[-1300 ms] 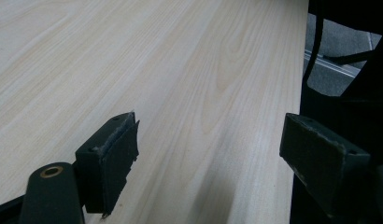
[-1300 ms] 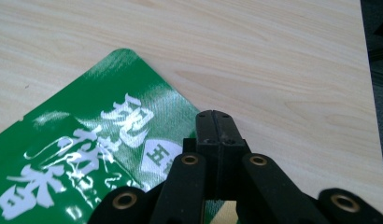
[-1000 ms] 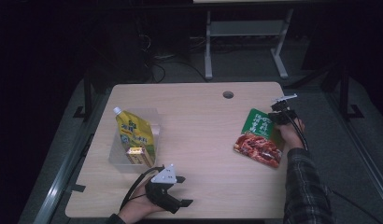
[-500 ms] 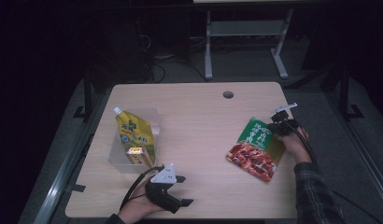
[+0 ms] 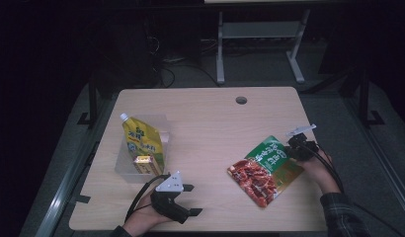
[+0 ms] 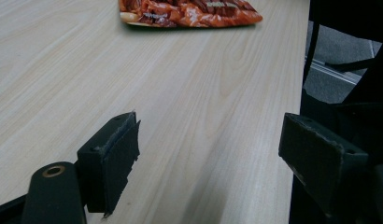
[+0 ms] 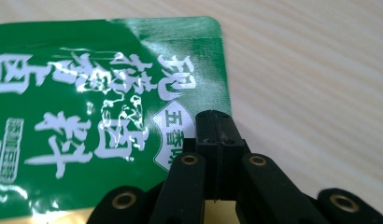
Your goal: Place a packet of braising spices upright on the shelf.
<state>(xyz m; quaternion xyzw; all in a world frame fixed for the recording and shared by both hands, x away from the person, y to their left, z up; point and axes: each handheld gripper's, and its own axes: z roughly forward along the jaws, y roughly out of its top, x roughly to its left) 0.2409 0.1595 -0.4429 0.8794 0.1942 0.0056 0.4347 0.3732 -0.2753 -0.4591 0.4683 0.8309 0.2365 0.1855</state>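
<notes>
Green and red, the snack pouch (image 5: 263,170) lies flat on the right part of the pale wooden counter (image 5: 210,123), its green end toward the far right and its red end toward the near edge. My right gripper (image 5: 295,148) is at the green end. In the right gripper view its fingers (image 7: 216,140) are pressed together with no gap, and the edge of the pouch (image 7: 101,107) goes in between them, so I read it as a firm pinch on the pouch's corner. The pouch rests on the wood; I cannot tell if any part of it is lifted.

My left gripper (image 5: 188,200) is in my left hand (image 5: 141,222) at the near edge of the counter, well apart from the pouch. In the left gripper view its fingers (image 6: 115,158) stand wide open with only bare wood between them, and the red end of the pouch (image 6: 189,11) shows far ahead.

On the left part of the counter a clear plastic box (image 5: 126,165) holds a yellow pouch with a white cap (image 5: 141,140), which leans over the box rim. A small round hole (image 5: 241,100) is near the far edge.
</notes>
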